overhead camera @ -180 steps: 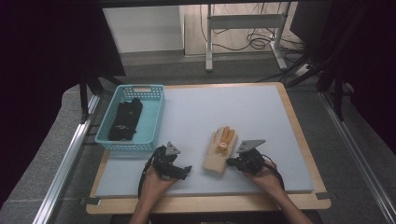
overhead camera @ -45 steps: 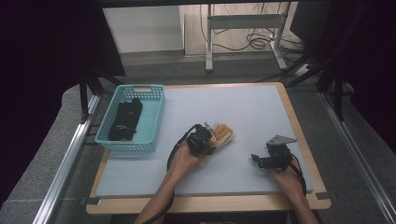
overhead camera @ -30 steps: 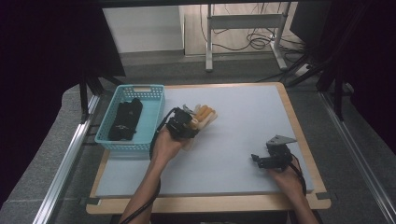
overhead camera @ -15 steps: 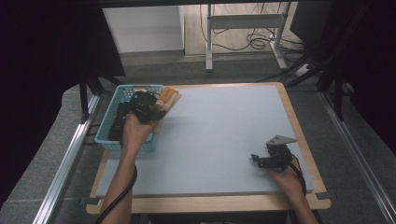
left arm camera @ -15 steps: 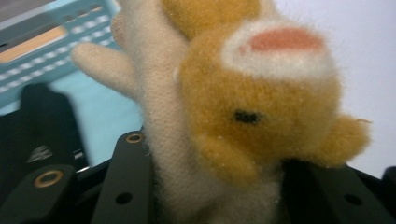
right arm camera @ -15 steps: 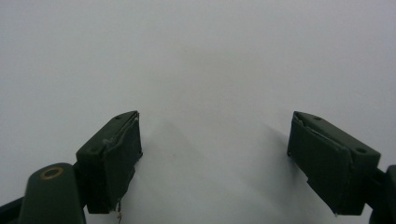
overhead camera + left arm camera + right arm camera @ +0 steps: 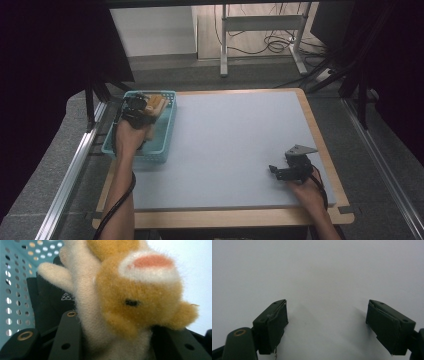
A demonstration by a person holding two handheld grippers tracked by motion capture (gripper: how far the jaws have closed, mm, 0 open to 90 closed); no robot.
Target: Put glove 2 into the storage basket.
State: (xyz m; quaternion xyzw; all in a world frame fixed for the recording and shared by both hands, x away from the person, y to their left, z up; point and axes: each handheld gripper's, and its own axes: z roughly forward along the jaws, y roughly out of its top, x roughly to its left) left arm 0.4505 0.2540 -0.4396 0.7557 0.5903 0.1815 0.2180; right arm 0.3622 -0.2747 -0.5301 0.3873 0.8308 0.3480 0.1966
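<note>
A pale grey-blue mat (image 7: pixel 240 145) covers a light wooden tabletop (image 7: pixel 220 219) in the middle of the frame. Along the left and right edges run silver aluminium frame rails (image 7: pixel 70 180), and speckled dark grey carpet (image 7: pixel 45 200) fills the lower corners. At the top centre stands a white metal table frame (image 7: pixel 260 22) on a beige floor, with black cables (image 7: pixel 272 45) looped beneath it. A white panel (image 7: pixel 152 30) sits upper left. Both upper corners lie in deep shadow.

1. A lab or recording booth is suggested, probably, since the far room is dim.
2. The table (image 7: pixel 240 150) is enclosed by black curtains (image 7: pixel 45 75) and aluminium rails (image 7: pixel 70 180).
3. Loose cables (image 7: pixel 272 45) are seen beneath a metal desk frame (image 7: pixel 260 30).
</note>
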